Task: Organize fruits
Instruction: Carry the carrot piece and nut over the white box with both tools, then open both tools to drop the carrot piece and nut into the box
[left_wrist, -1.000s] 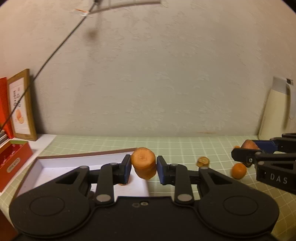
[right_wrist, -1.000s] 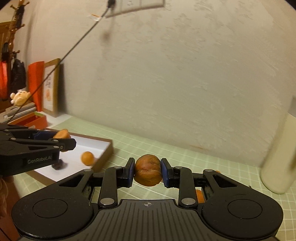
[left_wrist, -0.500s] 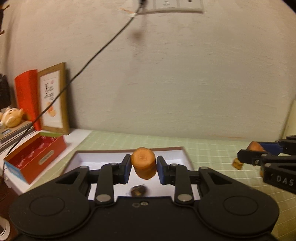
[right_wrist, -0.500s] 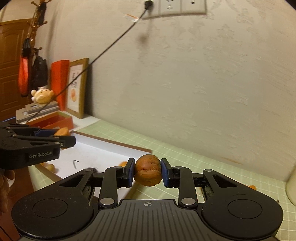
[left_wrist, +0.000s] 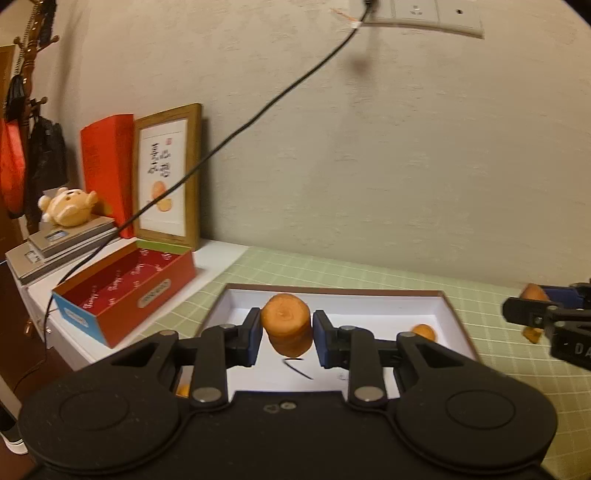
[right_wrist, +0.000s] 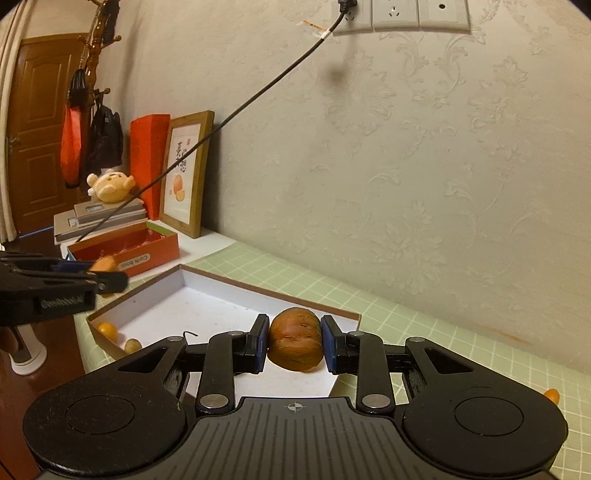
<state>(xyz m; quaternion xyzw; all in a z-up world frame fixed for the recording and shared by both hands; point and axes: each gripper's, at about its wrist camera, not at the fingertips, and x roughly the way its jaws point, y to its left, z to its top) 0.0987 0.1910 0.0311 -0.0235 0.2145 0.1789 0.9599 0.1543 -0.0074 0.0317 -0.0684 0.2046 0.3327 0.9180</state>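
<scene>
My left gripper (left_wrist: 287, 334) is shut on an orange carrot-like chunk (left_wrist: 286, 317), held upright above the white box with a brown rim (left_wrist: 332, 290). In the right wrist view my right gripper (right_wrist: 294, 345) is shut on a brown-orange oval fruit (right_wrist: 295, 338), above the same box's (right_wrist: 229, 282) near right corner. Each gripper shows in the other's view: the right one (left_wrist: 521, 312) at the right edge, the left one (right_wrist: 110, 278) at the left with its orange piece (right_wrist: 103, 263). A small orange fruit (left_wrist: 424, 331) lies in the box; two more (right_wrist: 107, 328) sit in its near left corner.
A red open box (left_wrist: 125, 291), a wooden picture frame (left_wrist: 168, 177), a red bag and stacked books with a plush toy (left_wrist: 68, 208) stand left of the white box. A black cable (left_wrist: 258, 114) hangs from the wall socket. One orange fruit (right_wrist: 551, 395) lies on the green grid mat.
Both grippers have carried their pieces leftward from the open mat to above the white box. The views have swung left, bringing the red box, frame and books into sight.
</scene>
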